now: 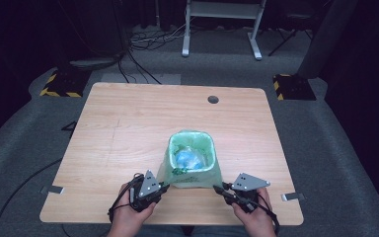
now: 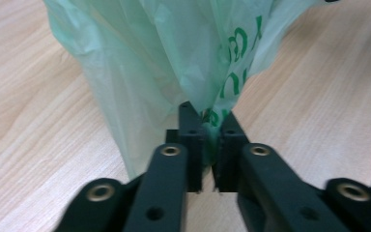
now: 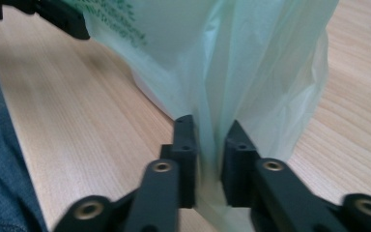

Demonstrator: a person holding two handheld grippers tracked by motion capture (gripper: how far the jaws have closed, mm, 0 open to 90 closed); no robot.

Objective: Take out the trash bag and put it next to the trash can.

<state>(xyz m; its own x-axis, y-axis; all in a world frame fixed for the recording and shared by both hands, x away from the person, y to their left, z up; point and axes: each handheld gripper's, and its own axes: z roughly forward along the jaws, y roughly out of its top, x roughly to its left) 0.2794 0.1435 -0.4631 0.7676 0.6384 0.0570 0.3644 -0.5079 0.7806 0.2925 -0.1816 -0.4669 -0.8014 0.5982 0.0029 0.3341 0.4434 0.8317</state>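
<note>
A small bin lined with a pale green plastic bag (image 1: 192, 148) stands at the table's near middle, with something blue (image 1: 187, 159) lying inside. My left gripper (image 1: 165, 186) is at the bag's near left bottom corner. In the left gripper view that gripper (image 2: 208, 113) is shut on a bunched fold of the printed green film (image 2: 174, 58). My right gripper (image 1: 217, 188) is at the near right corner. Its jaws (image 3: 211, 125) are closed on a fold of the bag (image 3: 251, 72), which fills the narrow gap between them.
The wooden table (image 1: 128, 123) has a dark cable hole (image 1: 213, 99) near its far edge. On the grey floor behind stand a white desk frame (image 1: 222, 29), loose cables (image 1: 148, 39) and two yellow-black striped bases (image 1: 59, 84). The person's hands hold both grippers at the near edge.
</note>
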